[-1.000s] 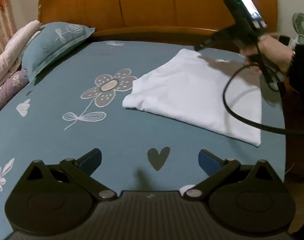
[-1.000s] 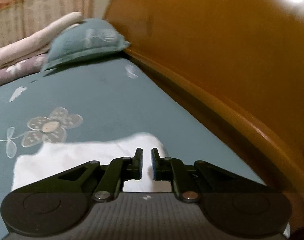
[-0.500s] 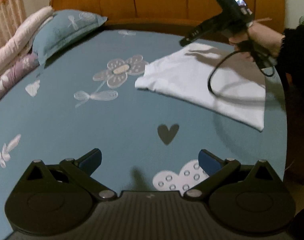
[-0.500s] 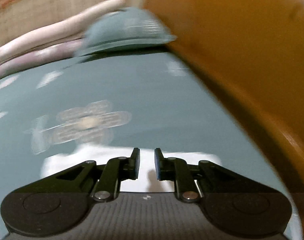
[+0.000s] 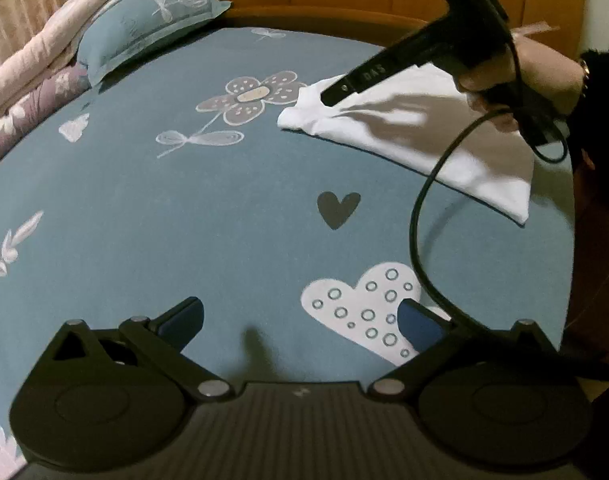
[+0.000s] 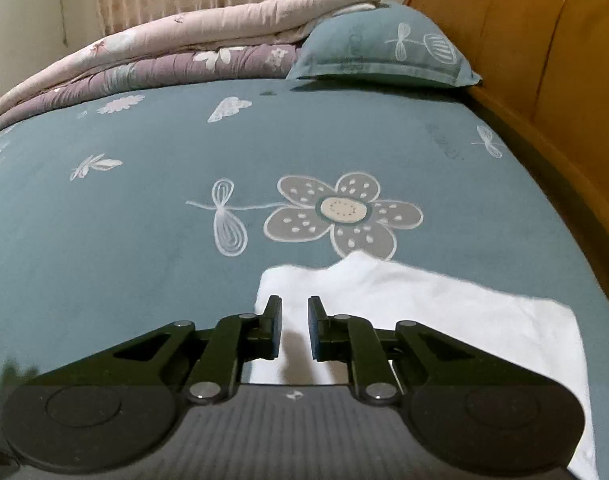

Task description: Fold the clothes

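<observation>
A white folded garment (image 5: 420, 136) lies flat on the blue bedsheet near the bed's right side; it also shows in the right wrist view (image 6: 444, 312). My right gripper (image 6: 294, 330) hovers over the garment's near-left corner, its jaws a narrow gap apart and holding nothing. In the left wrist view it (image 5: 336, 94) points down at the garment's left corner. My left gripper (image 5: 300, 320) is wide open and empty, low over the bare sheet, well short of the garment.
A blue pillow (image 6: 384, 54) and folded quilts (image 6: 164, 64) lie along the bed's far side. The wooden headboard (image 6: 544, 60) runs along the right. A black cable (image 5: 420, 224) hangs from the right gripper across the sheet.
The right gripper swung left, from facing the headboard to over the garment's left corner, and its jaws parted slightly. The left gripper drew back from the garment.
</observation>
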{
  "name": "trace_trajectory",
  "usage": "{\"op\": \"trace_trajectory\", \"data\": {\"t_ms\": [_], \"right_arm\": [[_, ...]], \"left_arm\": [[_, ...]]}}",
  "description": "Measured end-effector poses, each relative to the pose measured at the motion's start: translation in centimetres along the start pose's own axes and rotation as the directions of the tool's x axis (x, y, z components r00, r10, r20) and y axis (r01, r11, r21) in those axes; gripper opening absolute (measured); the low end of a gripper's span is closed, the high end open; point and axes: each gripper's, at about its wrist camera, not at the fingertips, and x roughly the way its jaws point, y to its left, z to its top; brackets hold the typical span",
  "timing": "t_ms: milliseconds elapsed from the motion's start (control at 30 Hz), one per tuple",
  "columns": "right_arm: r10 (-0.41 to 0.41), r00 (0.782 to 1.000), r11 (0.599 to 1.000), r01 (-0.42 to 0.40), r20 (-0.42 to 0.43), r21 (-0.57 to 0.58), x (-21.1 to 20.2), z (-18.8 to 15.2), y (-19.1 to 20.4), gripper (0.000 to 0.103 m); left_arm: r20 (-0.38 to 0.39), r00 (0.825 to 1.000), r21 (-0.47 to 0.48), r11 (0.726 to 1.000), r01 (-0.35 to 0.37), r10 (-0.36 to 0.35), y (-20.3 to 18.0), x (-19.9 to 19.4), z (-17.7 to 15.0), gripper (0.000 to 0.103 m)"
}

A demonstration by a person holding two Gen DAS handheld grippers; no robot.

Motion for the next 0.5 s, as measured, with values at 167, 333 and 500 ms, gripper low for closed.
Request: {"op": "trace_trajectory", "data": {"t_ms": [167,333,500], "right_arm": [[-0.023,0.999,0.997,0.025,-0.025,0.074,-0.9,-0.7,0.5,0.019],[-0.139,0.988,0.961,0.120,0.061,0.248,-6.3,-2.2,0.0,0.024],[-0.245,0.970,0.880,0.223,-0.001,0.421,-8.9,-5.7,-1.0,0.028]], "left_arm": [[0.004,0.999,-0.016,0.999,0.035,-0.035,-0.2,-0.7,-0.2,0.102],[-0.001,0.997,-0.008,0.997,0.077,-0.077,0.2,-1.2,-1.3,0.102],[-0.038,0.989,0.015,0.990,0.140,-0.139,0.7,-1.1,-3.5,0.102]]}}
